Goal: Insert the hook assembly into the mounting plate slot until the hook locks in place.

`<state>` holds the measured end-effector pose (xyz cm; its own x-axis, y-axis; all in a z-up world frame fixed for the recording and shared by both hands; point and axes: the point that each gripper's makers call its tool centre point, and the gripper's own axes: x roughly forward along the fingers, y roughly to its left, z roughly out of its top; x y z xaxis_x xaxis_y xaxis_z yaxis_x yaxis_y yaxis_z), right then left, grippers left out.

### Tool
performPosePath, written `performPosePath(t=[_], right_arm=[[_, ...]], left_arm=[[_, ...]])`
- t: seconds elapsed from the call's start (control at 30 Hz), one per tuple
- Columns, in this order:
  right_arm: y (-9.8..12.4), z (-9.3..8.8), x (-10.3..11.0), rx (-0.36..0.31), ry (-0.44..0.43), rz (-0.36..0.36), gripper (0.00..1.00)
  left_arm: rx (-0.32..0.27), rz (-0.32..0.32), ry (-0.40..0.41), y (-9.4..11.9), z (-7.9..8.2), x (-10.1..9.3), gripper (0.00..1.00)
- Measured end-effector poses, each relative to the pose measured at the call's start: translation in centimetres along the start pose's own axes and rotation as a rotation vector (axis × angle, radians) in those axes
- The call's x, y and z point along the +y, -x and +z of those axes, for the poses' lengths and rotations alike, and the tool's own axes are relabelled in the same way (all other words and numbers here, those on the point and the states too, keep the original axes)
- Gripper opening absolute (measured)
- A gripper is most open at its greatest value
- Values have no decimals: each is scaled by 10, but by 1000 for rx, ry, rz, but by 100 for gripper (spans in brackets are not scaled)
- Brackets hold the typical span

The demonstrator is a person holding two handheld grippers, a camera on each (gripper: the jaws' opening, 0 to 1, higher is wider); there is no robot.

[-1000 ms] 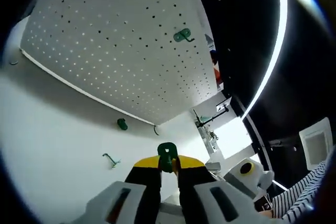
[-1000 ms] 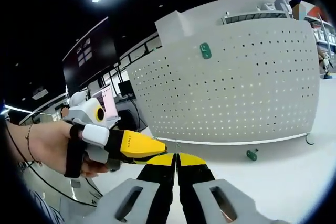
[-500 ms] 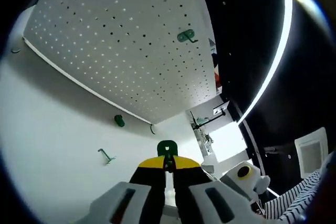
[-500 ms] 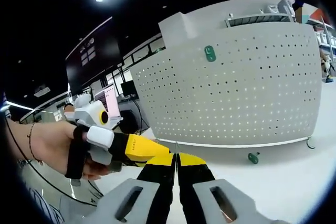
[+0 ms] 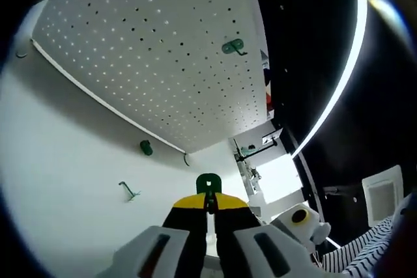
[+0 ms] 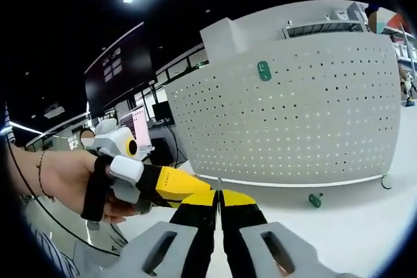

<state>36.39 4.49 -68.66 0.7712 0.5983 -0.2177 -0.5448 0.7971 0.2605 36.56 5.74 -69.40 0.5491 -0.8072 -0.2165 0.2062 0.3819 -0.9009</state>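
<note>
Between my left hand-held gripper's [image 5: 208,205] closed jaws I hold a green hook assembly [image 5: 207,183], well short of the white pegboard [image 5: 150,50]. My right hand-held gripper [image 6: 219,194] is pinched closed on nothing.

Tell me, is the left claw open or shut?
Shut on the green hook: the left claw jaws pinch its plate, which sticks out above their yellow tips.

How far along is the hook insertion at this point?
One green hook already hangs on the pegboard. In hand: the left tongs are shut on another green hook, held away from the board. Left: seating it; two more green pieces lie on the table.
</note>
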Motion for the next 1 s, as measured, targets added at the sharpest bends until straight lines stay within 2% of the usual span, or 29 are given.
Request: performPosePath(t=[0.13, 0.27, 0.6, 0.87, 1.0], right_arm=[[-1, 1, 0, 0, 5, 4, 0], [-1, 2, 1, 12, 32, 9, 0], [-2, 4, 1, 24, 17, 26, 0], [0, 7, 3, 29, 8, 38, 6], [3, 8, 4, 40, -1, 43, 9]], left_arm=[[-2, 7, -22, 0, 1, -1, 1], [6, 22, -74, 1, 1, -3, 1], [20, 69, -225, 2, 5, -7, 1], [-5, 100, -290, 6, 12, -6, 1], [-25, 144, -363, 9, 19, -3, 1]])
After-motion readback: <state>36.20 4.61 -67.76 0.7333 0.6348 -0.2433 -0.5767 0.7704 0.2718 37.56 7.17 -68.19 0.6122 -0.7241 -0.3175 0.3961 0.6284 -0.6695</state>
